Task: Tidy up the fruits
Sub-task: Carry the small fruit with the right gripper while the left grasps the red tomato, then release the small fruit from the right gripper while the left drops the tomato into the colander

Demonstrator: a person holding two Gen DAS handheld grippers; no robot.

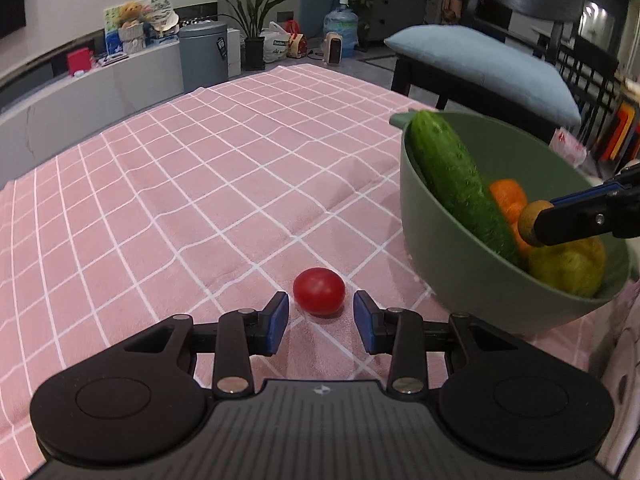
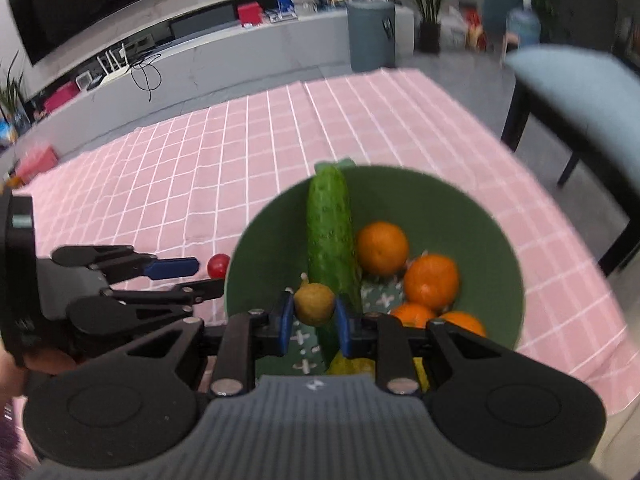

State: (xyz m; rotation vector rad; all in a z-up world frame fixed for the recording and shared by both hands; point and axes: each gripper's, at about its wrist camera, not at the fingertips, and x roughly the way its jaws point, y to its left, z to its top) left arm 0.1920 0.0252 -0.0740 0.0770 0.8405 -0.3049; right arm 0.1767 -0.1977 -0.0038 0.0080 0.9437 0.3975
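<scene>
A small red tomato [image 1: 319, 291] lies on the pink checked tablecloth, just ahead of my open left gripper [image 1: 321, 322], between its fingertips. It also shows in the right wrist view [image 2: 218, 266]. A green bowl [image 1: 448, 256] holds a cucumber [image 1: 456, 184], several oranges [image 2: 382, 248] and a yellow-green fruit [image 1: 568, 268]. My right gripper [image 2: 314, 316] is shut on a small brown round fruit [image 2: 315, 304] and holds it over the bowl [image 2: 496, 240]. The left gripper [image 2: 176, 276] shows at the left of the right wrist view.
A chair with a light blue cushion [image 1: 480, 64] stands beyond the table's right side. The pink tablecloth [image 1: 200, 184] stretches left and far from the bowl. A grey bin [image 1: 203, 54] and a potted plant [image 1: 254, 28] stand on the floor behind.
</scene>
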